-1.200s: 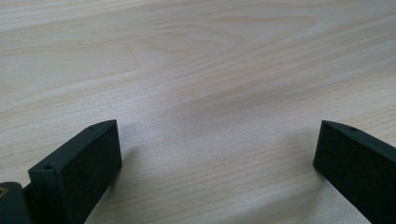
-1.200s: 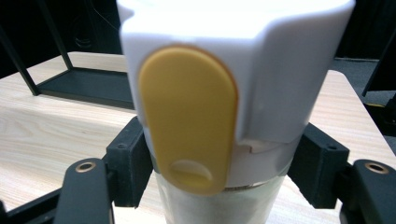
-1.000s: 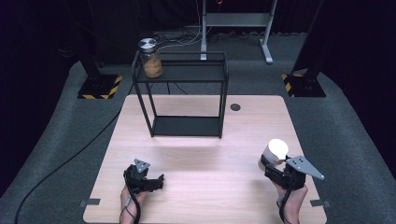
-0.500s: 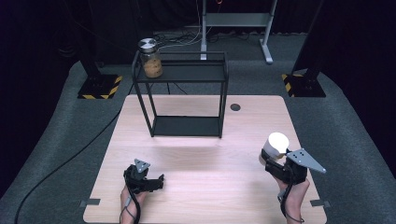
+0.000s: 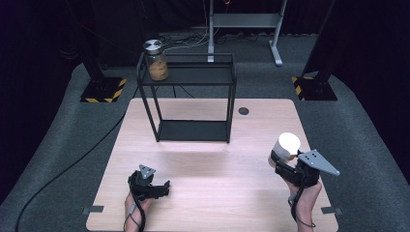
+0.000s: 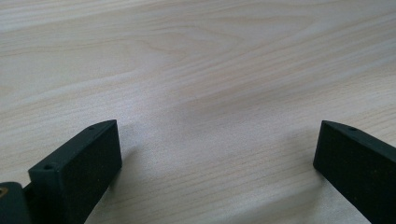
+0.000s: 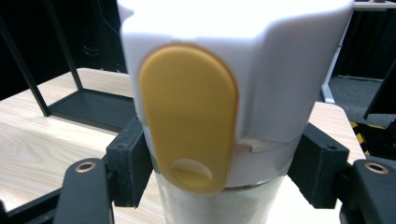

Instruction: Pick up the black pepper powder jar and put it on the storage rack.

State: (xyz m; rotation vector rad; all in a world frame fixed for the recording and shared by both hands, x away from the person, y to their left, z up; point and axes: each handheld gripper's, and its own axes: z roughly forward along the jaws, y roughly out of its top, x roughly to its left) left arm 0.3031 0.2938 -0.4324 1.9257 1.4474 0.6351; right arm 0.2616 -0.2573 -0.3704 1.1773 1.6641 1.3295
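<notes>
The right gripper [image 5: 279, 162] is clenched on a white-lidded jar [image 5: 285, 147] with a yellow flip tab, its jaws pressed to both sides just under the lid, at about four o'clock on the worktop [image 5: 208, 145]. The left gripper [image 5: 162, 187] rests released at seven o'clock, nothing between its jaws. The black shelf rack [image 5: 193, 92] stands at twelve o'clock, a brown-filled jar [image 5: 156, 60] on its top tier. Judging by this, the grasp is made; carrying and placing the jar seem left to do.

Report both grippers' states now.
Left gripper: open, fingers spread over bare table.
Right gripper: shut on the white-lidded container.
</notes>
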